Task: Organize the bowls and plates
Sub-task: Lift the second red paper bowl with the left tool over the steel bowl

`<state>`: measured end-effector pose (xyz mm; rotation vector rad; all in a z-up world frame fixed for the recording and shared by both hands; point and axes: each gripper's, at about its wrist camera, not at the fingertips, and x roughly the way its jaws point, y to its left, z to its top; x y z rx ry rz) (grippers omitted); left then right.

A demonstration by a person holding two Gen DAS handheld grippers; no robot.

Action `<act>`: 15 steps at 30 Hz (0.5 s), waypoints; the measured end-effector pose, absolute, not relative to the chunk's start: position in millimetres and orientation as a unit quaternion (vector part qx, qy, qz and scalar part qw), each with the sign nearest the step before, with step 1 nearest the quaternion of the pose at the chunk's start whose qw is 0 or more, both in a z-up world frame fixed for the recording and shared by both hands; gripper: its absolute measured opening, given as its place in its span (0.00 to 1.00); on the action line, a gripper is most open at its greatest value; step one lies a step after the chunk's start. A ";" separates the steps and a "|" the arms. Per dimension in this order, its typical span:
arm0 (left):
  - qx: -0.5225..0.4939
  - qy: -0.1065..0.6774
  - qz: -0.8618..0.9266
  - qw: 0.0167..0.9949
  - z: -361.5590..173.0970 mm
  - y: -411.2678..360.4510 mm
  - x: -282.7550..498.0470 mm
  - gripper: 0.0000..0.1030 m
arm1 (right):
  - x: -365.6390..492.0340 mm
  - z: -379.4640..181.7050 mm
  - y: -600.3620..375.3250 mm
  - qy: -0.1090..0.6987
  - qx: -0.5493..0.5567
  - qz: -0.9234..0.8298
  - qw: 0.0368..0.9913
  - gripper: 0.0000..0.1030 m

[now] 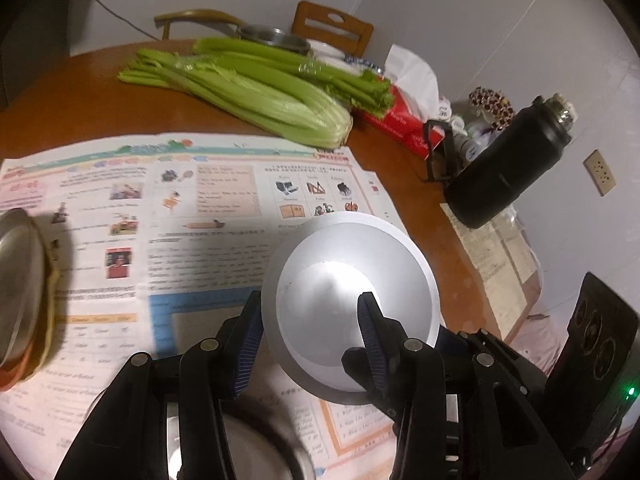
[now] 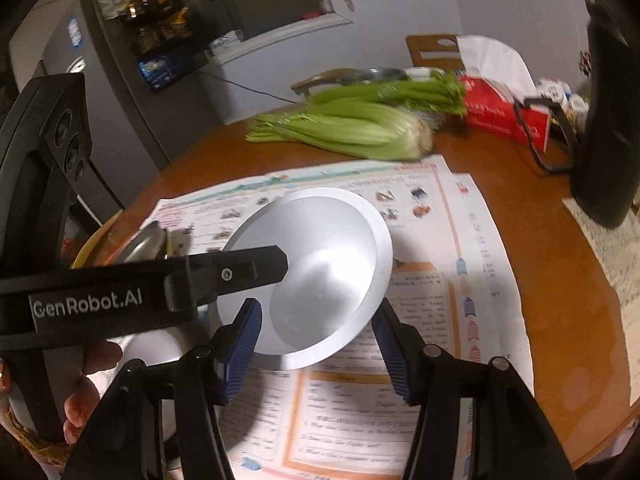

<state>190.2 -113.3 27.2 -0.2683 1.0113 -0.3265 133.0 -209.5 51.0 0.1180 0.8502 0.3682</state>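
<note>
My left gripper [image 1: 310,322] is shut on the rim of a silver metal bowl [image 1: 344,280], one finger inside it and one outside, holding it tilted above the newspaper. The same bowl [image 2: 320,276] shows in the right wrist view, with a left gripper finger [image 2: 256,270] reaching into it. My right gripper [image 2: 316,332] is open and empty, just below and in front of the bowl, its fingers either side without touching. A metal plate [image 1: 18,280] on stacked dishes sits at the far left and shows in the right view too [image 2: 146,240]. A white dish [image 1: 256,452] lies under the left gripper.
Newspaper sheets [image 1: 180,220] cover the round wooden table [image 2: 560,300]. Celery [image 1: 260,88], a red tissue box [image 1: 404,120], a black flask [image 1: 508,172] and a metal pot [image 1: 276,38] stand at the back. A wooden chair [image 1: 332,26] is behind the table.
</note>
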 end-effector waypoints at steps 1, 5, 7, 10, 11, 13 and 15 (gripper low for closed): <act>-0.126 0.479 -0.155 0.855 30.0 -111.2 186.6 0.46 | 129.2 56.1 -205.7 0.405 0.052 0.180 0.895 0.56; -0.119 0.462 -0.147 0.866 46.0 -96.5 165.3 0.46 | 114.6 72.1 -191.2 0.391 0.039 0.196 0.898 0.56; -0.118 0.453 -0.140 0.872 53.4 -88.0 154.6 0.46 | 106.8 78.7 -181.7 0.385 0.031 0.203 0.900 0.56; -0.119 0.442 -0.129 0.879 61.3 -73.3 138.3 0.46 | 95.4 87.6 -165.5 0.378 0.016 0.211 0.901 0.56; -0.120 0.439 -0.126 0.881 62.8 -69.3 133.7 0.46 | 91.3 90.1 -160.2 0.375 0.010 0.215 0.902 0.56; -0.122 0.435 -0.117 0.884 65.0 -61.2 124.6 0.46 | 83.9 93.7 -151.0 0.372 0.001 0.221 0.902 0.56; -0.125 0.431 -0.108 0.887 65.0 -53.7 115.8 0.46 | 76.3 95.7 -142.9 0.370 -0.006 0.228 0.901 0.56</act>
